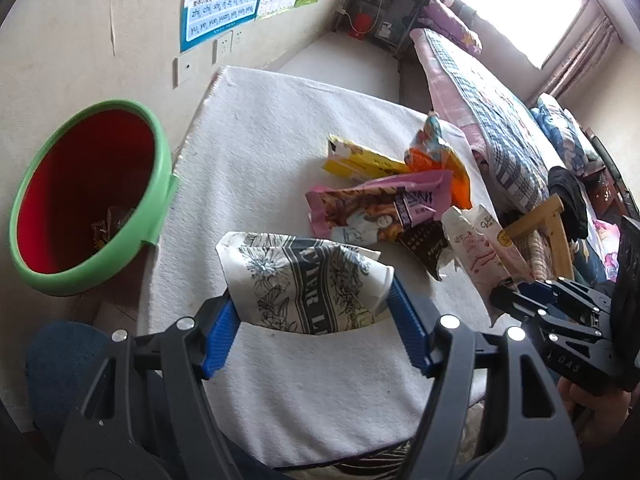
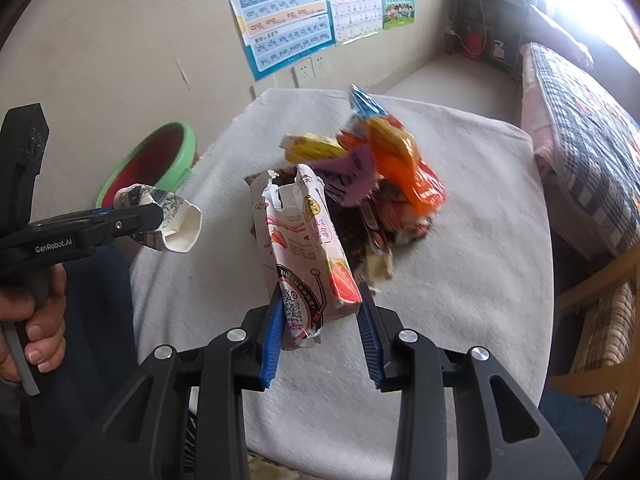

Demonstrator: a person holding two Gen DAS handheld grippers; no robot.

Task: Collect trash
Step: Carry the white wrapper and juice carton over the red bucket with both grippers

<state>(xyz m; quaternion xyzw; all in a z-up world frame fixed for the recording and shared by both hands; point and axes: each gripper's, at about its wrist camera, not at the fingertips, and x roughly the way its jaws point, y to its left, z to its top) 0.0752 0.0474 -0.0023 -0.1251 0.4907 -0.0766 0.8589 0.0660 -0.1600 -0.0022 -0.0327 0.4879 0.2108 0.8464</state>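
Left wrist view: left gripper point(image 1: 312, 316) clamped across the lower part of a crushed paper cup point(image 1: 304, 280), white with a dark floral print, blue pads point(image 1: 222, 330) pressing both flattened sides. Cup raised clear of the white cloth point(image 1: 256, 140) covering the table, mouth end pointing away. To the left, beside the table edge and lower down, a green-rimmed bin point(image 1: 162, 184) with a red inside, some wrapper already at its bottom. Farther along the cloth, a loose pile of snack wrappers point(image 1: 384, 208).

Right wrist view: right gripper point(image 2: 320, 320) closed on the bottom end of a pink strawberry milk carton point(image 2: 304, 248), torn top standing upward and away, the carton off the cloth in front of the pile.

Handling, judged from looks: both items empty and light, thin card that buckles easily; cup already collapsed, so a grip across the flattened body holds well; carton stiffest near its folded base, slightly glossy, likely to slide if pinched loosely.
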